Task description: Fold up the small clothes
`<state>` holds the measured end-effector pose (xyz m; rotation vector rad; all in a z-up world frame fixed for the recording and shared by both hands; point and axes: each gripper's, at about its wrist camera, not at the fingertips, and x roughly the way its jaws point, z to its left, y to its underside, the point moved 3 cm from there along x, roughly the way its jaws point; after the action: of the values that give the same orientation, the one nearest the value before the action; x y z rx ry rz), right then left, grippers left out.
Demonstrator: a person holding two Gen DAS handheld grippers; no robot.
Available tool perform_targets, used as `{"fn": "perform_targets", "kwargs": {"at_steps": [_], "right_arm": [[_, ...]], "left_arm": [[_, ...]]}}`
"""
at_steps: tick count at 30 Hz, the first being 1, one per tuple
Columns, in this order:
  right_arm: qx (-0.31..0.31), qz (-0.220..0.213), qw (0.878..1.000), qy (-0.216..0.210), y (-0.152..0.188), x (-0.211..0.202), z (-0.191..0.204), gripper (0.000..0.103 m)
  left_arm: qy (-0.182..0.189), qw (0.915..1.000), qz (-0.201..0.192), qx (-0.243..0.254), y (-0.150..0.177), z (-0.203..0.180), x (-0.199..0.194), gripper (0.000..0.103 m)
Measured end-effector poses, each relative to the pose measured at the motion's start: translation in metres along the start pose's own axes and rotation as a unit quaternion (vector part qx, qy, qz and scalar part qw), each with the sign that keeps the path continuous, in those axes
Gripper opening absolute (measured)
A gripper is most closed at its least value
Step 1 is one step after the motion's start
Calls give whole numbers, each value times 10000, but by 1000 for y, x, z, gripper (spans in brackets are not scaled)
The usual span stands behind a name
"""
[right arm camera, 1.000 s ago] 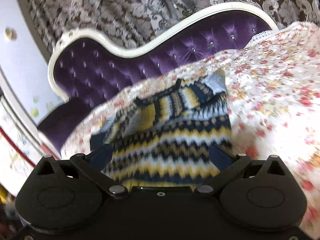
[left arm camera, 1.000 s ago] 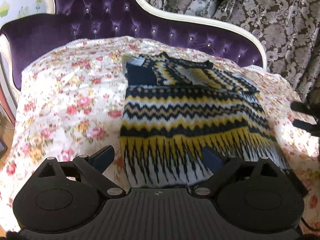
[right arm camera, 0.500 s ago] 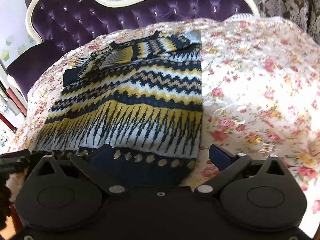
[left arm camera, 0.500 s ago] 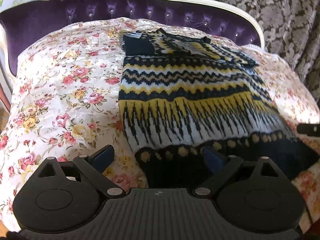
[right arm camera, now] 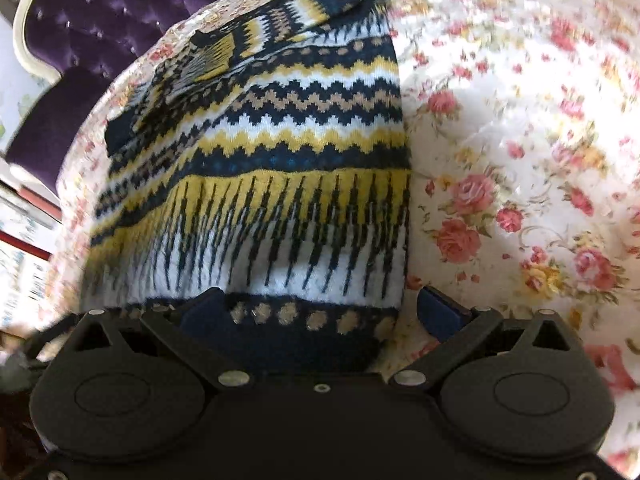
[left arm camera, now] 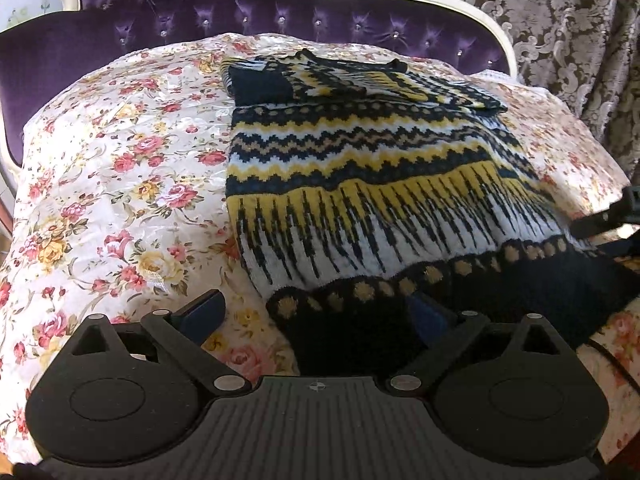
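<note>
A small knitted sweater (left arm camera: pixel 360 168) in navy, yellow, white and tan zigzags lies flat on a floral cloth, sleeves folded across its far end. Its dark hem (left arm camera: pixel 360 320) with tan dots is nearest me. My left gripper (left arm camera: pixel 316 316) stands open around the hem's left corner, right finger on the knit, left finger over the cloth. In the right wrist view the same sweater (right arm camera: pixel 280 160) fills the left half. My right gripper (right arm camera: pixel 320 312) is open, straddling the hem's right corner (right arm camera: pixel 360 328). The right gripper's tip (left arm camera: pixel 608 216) shows at the left view's right edge.
The floral cloth (left arm camera: pixel 120 184) covers a rounded seat of a purple tufted sofa (left arm camera: pixel 200 20) with a white frame. Patterned curtains (left arm camera: pixel 560 20) hang behind on the right. The floral cloth (right arm camera: pixel 520 160) stretches bare to the sweater's right.
Both grippers have drawn back and down to the near hem; the dark hem band now lies between their open fingers. The right view tilted and closed in on the sweater.
</note>
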<state>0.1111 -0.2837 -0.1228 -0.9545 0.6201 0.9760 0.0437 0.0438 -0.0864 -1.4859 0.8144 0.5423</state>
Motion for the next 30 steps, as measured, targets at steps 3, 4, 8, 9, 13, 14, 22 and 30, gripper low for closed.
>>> {"fn": "perform_targets", "kwargs": {"at_steps": [3, 4, 8, 9, 13, 14, 22, 30], "right_arm": [[239, 44, 9986, -460, -2, -6, -6, 79], [249, 51, 9982, -539, -1, -7, -8, 76], [124, 40, 9977, -667, 8, -14, -7, 67], [119, 21, 9974, -713, 9, -16, -6, 66], [133, 75, 9944, -1041, 16, -20, 0, 64], [134, 124, 9933, -1141, 19, -20, 2, 62], [269, -12, 9894, -1427, 36, -24, 9, 40], [359, -773, 9882, -1269, 41, -46, -4, 15]], "left_arm": [[4, 10000, 3, -16, 0, 0, 0, 99], [7, 10000, 8, -16, 0, 0, 0, 99], [37, 10000, 38, -1, -2, 1, 0, 101], [47, 10000, 41, -7, -2, 0, 0, 101], [126, 9999, 50, -96, -3, 3, -2, 101], [145, 9998, 52, -128, -3, 3, -3, 101], [231, 9991, 42, -351, -3, 5, -9, 101], [391, 9982, 81, -455, -1, 7, -17, 101]]}}
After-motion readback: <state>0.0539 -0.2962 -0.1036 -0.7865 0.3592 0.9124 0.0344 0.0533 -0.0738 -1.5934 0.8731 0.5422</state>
